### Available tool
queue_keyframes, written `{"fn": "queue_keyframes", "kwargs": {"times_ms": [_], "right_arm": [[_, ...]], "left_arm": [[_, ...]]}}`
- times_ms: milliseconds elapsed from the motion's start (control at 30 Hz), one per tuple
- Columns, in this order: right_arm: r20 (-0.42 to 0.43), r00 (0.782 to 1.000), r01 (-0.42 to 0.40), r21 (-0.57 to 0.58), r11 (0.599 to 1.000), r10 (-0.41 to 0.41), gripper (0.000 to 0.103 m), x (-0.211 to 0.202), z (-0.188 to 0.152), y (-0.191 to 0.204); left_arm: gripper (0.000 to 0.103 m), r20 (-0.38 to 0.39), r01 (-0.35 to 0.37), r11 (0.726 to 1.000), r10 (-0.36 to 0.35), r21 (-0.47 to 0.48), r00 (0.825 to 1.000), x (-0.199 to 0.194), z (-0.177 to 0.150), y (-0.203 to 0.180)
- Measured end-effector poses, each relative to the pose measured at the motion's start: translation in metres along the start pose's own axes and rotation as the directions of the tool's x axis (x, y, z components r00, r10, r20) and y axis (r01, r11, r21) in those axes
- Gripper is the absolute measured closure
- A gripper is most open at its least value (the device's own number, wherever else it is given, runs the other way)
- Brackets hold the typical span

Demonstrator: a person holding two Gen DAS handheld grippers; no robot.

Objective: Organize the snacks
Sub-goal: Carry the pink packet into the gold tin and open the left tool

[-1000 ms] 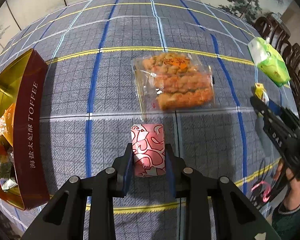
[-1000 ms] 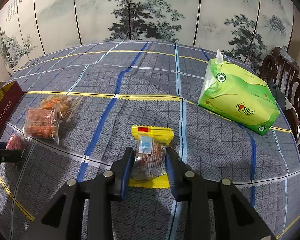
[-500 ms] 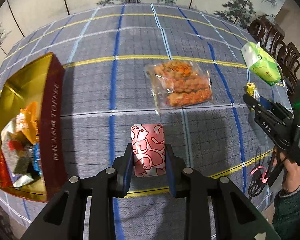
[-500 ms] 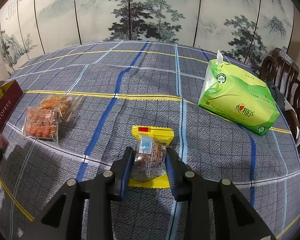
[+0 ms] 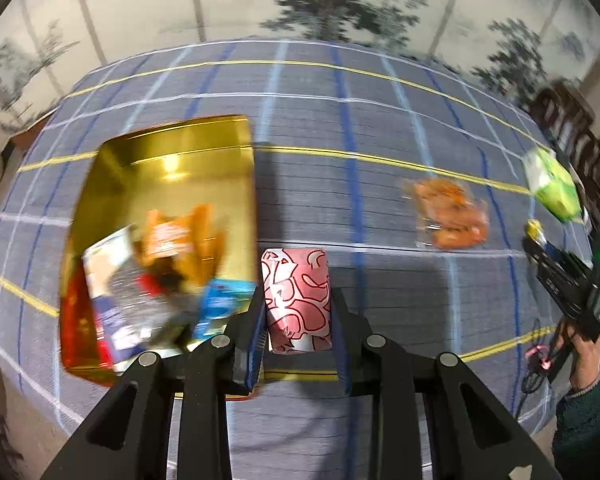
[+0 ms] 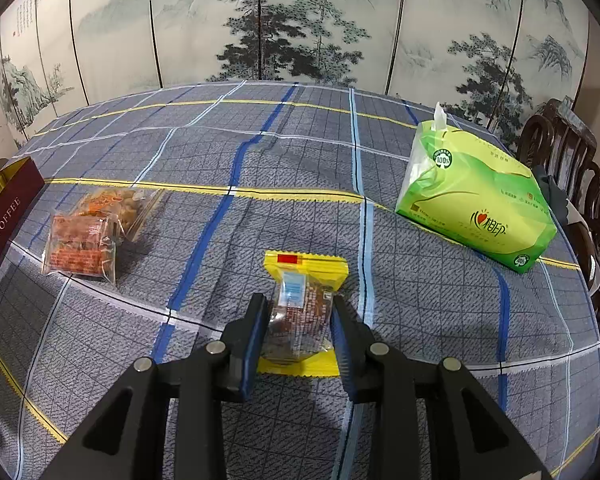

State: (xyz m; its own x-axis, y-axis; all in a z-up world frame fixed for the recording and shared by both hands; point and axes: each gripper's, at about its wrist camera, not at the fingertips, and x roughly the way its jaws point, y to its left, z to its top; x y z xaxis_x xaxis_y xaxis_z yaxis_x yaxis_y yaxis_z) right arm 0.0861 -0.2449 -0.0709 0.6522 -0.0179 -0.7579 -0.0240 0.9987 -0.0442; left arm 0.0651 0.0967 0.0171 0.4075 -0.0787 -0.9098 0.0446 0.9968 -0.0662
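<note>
My left gripper [image 5: 298, 300] is shut on a pink-and-white patterned snack pack [image 5: 296, 300] and holds it in the air just right of the open gold-lined toffee box [image 5: 172, 168], which holds several snacks. My right gripper [image 6: 298, 320] is shut on a yellow-edged clear snack packet [image 6: 302, 300] that rests on the plaid tablecloth. A clear bag of orange crackers [image 6: 88, 236] lies to the left in the right wrist view; it also shows in the left wrist view [image 5: 450, 216]. The box's red side [image 6: 4, 216] shows at the far left.
A green tissue pack [image 6: 476, 216] stands at the right of the table. Dark wooden chairs [image 6: 588, 200] line the right edge. A painted folding screen [image 6: 300, 20] stands behind the table. The right gripper and hand [image 5: 572, 292] show in the left wrist view.
My left gripper has swung left with the pink pack, bringing the toffee box from the far left to beside the pack. The right gripper and its packet have stayed still.
</note>
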Motion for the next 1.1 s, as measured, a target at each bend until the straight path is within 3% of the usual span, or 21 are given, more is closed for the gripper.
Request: {"fn": "queue_keyframes", "kwargs": {"times_ms": [167,333,1100], "right_arm": [[0.001,1.0,0.007,-0.006,1.0,-0.007,0.07,-0.003,-0.001,0.003],[0.001,1.0,0.007,-0.006,1.0,-0.007,0.07,-0.003,-0.001,0.003],[0.006,0.999,0.042,-0.033,0.999,-0.042,0.07,-0.008,-0.005,0.015]], "left_arm": [[0.077,-0.002,-0.03,0.997,0.03,-0.069,1.0,0.003,-0.007,0.038],[0.077,-0.025,-0.013,0.993,0.01,-0.113,1.0,0.012,-0.015,0.059],[0.077,-0.096,-0.059,0.986,0.044,-0.159,0.994,0.034,-0.034,0.092]]}}
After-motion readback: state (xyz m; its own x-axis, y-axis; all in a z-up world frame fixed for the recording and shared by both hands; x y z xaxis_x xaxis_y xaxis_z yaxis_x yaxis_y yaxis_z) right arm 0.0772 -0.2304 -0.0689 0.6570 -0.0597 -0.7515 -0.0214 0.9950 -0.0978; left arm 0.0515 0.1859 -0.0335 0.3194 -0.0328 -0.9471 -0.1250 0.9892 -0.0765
